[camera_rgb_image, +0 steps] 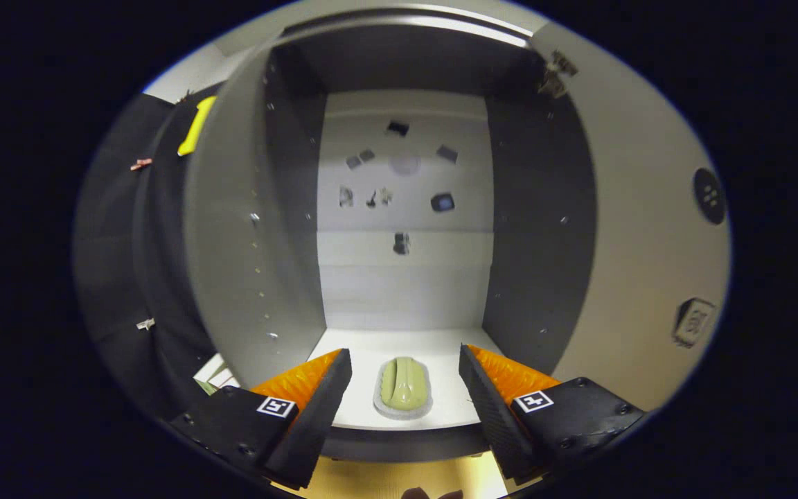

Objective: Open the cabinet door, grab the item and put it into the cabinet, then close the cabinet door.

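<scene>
Both fingers of the gripper [404,388] are spread apart, holding nothing; the pale green item [404,395] is seen between them on the cabinet [406,326] floor. Withdrawal should be kept straight, so the door [648,242] can be swung closed.

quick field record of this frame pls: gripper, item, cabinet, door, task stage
gripper: gripper open, fingers spread apart, touching nothing
item: pale green item in a clear wrap, lying on the cabinet floor near the front edge, between the fingers, not pressed by either
cabinet: cabinet open toward the camera, dark side walls, light back wall with small stuck-on bits
door: door swung open on the left
task stage: item looks placed inside; door not yet closed
</scene>
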`<state>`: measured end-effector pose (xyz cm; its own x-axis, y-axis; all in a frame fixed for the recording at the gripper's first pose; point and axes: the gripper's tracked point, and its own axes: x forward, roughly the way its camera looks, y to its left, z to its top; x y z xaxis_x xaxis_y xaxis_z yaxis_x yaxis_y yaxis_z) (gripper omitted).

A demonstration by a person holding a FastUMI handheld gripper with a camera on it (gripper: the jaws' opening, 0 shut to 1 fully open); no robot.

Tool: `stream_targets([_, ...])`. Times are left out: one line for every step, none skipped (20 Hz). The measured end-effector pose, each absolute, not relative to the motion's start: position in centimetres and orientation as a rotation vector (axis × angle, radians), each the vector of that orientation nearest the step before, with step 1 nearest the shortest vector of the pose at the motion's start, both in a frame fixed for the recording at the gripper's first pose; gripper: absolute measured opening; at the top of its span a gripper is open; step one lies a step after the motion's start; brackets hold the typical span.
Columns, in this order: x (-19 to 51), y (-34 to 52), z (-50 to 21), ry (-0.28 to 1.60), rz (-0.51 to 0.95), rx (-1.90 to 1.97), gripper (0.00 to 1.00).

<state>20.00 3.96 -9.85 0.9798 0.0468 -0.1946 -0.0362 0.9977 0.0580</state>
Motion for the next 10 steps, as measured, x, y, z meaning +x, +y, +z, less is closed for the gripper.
stream_targets([18.3, 3.8, -8.6, 0.164, 0.043, 0.058, 0.99])
stream_targets([16.6, 3.4, -7.4, 0.133, 0.041, 0.065, 0.98])
stream_targets([14.9, 3.2, -6.4, 0.112, 0.048, 0.068, 0.99])
stream_targets([13.4, 2.9, -5.8, 0.096, 0.048, 0.069, 0.99])
stream_targets([11.6, 2.3, -5.2, 0.089, 0.051, 0.071, 0.99])
stream_targets([9.8, 1.8, -4.7, 0.078, 0.053, 0.077, 0.99])
stream_targets([8.1, 1.1, -4.2, 0.068, 0.054, 0.081, 0.99])
stream_targets([6.5, 0.5, -3.9, 0.063, 0.059, 0.079, 0.99])
stream_targets([4.7, -0.4, -3.9, 0.062, 0.052, 0.075, 0.99])
stream_targets([3.1, -1.3, -3.6, 0.057, 0.05, 0.068, 0.99])
